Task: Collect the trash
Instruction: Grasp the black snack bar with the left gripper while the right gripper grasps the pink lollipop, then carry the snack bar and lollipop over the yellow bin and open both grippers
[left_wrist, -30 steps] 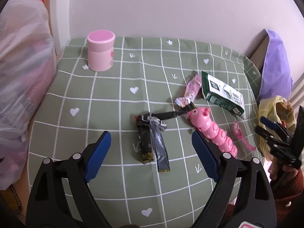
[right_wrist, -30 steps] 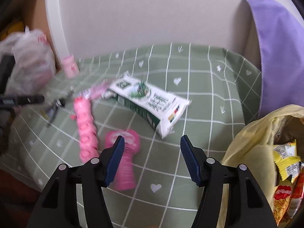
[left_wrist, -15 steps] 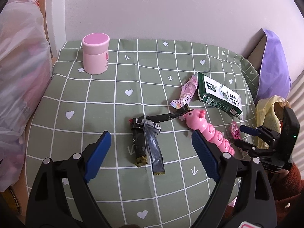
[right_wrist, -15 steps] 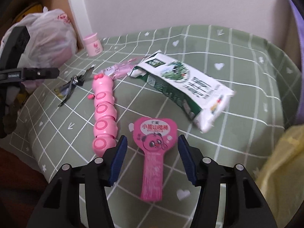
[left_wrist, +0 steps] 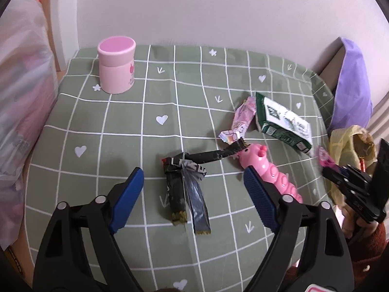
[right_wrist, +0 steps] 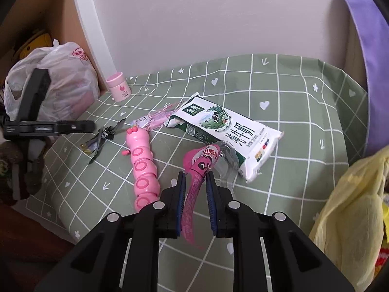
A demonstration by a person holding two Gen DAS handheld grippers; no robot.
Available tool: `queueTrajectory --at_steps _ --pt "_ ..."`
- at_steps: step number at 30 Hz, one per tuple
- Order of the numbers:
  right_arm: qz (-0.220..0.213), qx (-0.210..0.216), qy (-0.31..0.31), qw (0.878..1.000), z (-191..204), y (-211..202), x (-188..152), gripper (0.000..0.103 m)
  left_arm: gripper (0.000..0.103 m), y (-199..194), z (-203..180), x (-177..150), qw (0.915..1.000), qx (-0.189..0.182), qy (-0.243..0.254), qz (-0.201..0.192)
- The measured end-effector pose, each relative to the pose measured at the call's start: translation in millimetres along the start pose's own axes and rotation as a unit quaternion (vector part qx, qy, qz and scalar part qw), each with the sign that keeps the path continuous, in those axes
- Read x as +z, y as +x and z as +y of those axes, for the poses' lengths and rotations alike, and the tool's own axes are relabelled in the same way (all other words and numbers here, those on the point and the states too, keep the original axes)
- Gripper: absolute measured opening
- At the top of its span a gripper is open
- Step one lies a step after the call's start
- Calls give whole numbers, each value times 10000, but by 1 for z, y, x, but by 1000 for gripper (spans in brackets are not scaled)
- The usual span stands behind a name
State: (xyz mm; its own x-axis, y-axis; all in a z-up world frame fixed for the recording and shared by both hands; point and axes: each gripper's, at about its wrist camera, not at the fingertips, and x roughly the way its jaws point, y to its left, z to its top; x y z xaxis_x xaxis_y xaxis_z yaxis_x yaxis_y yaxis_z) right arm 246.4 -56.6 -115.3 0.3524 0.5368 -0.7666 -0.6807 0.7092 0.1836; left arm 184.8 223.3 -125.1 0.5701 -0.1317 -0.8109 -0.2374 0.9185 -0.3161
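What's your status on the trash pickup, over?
Right tongs closing around pink wrapper. Left tongs wide, closing slightly over black wrappers. Milk carton beside; yellow bag right.

wall (left_wrist: 218,12): plain off-white | bench (left_wrist: 121,131): sage-green cloth, white grid, hearts | left: white post (right_wrist: 92,31), wooden panel (right_wrist: 43,7) | right: purple fabric (left_wrist: 352,92) | light: soft, even
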Motion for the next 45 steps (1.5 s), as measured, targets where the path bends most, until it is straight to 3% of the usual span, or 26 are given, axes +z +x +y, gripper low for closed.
queueTrajectory --at_steps 2,6,10,19,28,34,37,41,45 --pt "-12 3 26 10000 -1 -4 -3 16 71 9 -1 2 9999 56 10 118" --pt "-94 30 76 9999 -2 -17 -6 15 50 23 -4 1 9992 171 4 367" --pt "-97 -32 35 9999 0 -24 -8 15 36 26 -5 -1 9992 91 -51 391" --pt "-62 -115 82 9999 -2 -26 -14 15 32 4 -14 3 10000 -50 68 50" --pt "-476 -310 -53 9984 6 -57 1 15 32 -50 -58 38 9941 -418 596 -804" --pt "-940 -916 -51 9913 3 -106 18 15 33 -76 -117 75 9798 -1043 1143 -1270" --pt "-1221 -1295 24 9840 -3 -138 25 15 33 -85 -155 91 9677 -1444 1498 -1421" --pt "-1578 -1834 146 9702 -15 -184 30 15 33 -90 -211 108 9472 -2080 1918 -1505" --pt "-1957 -2276 494 9526 -37 -235 30 15 34 -93 -272 114 9188 -2741 2422 -1483"
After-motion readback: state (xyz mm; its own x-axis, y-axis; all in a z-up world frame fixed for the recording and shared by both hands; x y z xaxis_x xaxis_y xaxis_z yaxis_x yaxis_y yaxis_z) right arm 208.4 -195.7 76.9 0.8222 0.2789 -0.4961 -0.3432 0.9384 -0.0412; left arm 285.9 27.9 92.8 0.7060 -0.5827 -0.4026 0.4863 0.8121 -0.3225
